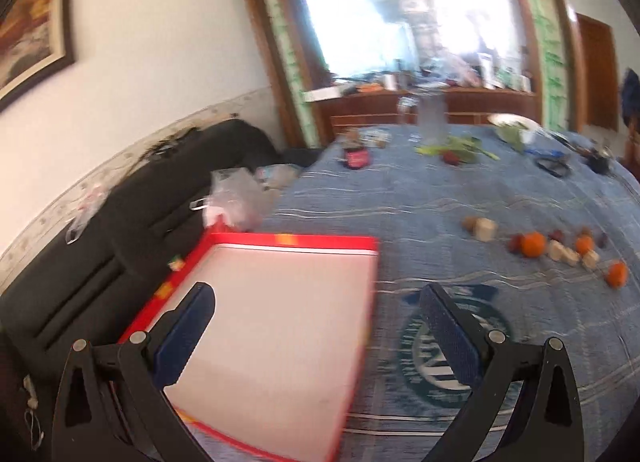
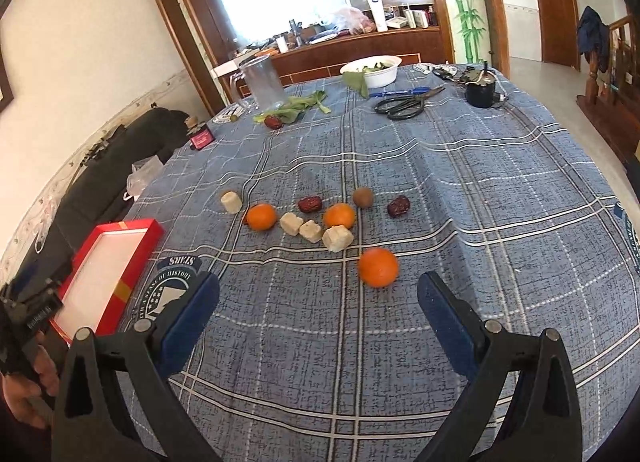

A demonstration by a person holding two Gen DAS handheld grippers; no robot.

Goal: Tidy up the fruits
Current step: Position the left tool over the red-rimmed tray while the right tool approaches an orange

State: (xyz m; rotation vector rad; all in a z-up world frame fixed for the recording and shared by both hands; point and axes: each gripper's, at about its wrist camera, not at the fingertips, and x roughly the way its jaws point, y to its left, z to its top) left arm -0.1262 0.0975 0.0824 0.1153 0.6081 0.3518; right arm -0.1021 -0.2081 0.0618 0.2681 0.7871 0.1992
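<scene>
On the blue plaid cloth [image 2: 460,189], both grippers hang with fingers apart, holding nothing.
The left gripper [image 1: 316,338] is over the red tray [image 1: 296,240]; the right gripper [image 2: 318,322] is just short of the nearest orange [image 2: 378,266], with oranges, dates and pale cubes scattered beyond.
</scene>
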